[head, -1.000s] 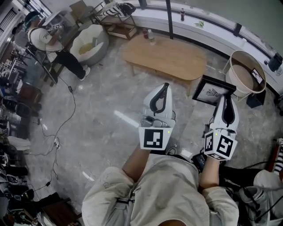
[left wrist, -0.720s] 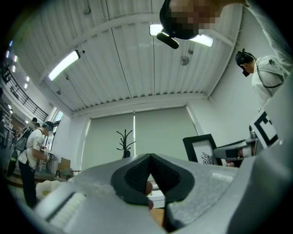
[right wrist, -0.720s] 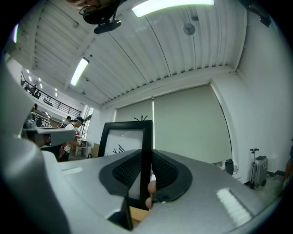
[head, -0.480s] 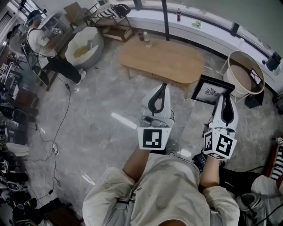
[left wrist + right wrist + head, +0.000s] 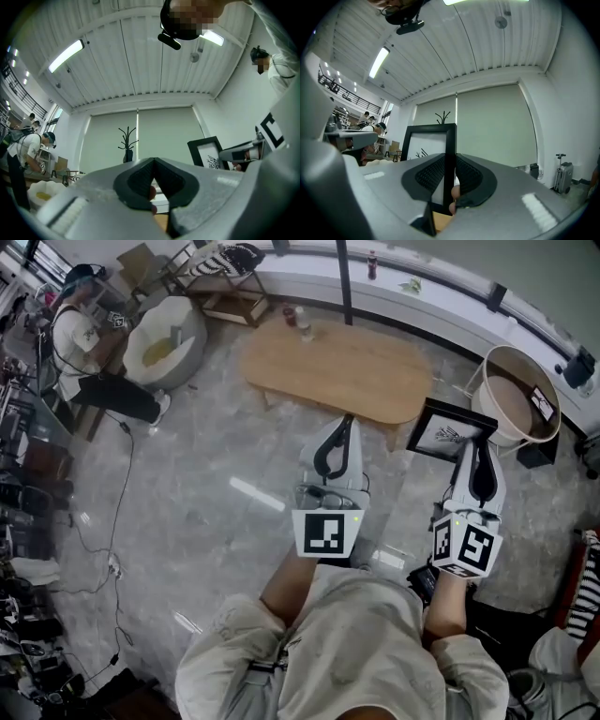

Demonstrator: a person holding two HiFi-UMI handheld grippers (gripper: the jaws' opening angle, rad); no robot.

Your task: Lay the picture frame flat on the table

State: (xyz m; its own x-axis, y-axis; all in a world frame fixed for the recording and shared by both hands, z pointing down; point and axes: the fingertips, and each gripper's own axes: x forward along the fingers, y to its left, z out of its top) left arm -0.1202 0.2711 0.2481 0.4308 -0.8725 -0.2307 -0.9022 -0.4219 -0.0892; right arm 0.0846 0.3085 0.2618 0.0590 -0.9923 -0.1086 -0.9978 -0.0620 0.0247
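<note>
Bright ceiling strip lamps (image 5: 65, 55) light evenly, streaking glare on the floor (image 5: 255, 493); both gripper views bow and darken at edges, the left gripper (image 5: 153, 161) slightly soft.

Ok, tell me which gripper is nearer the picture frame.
Right. The right gripper is clamped on the picture frame, gripping its black edge and holding it in the air. The left gripper, shut and empty, is off to the frame's left, not touching it.
</note>
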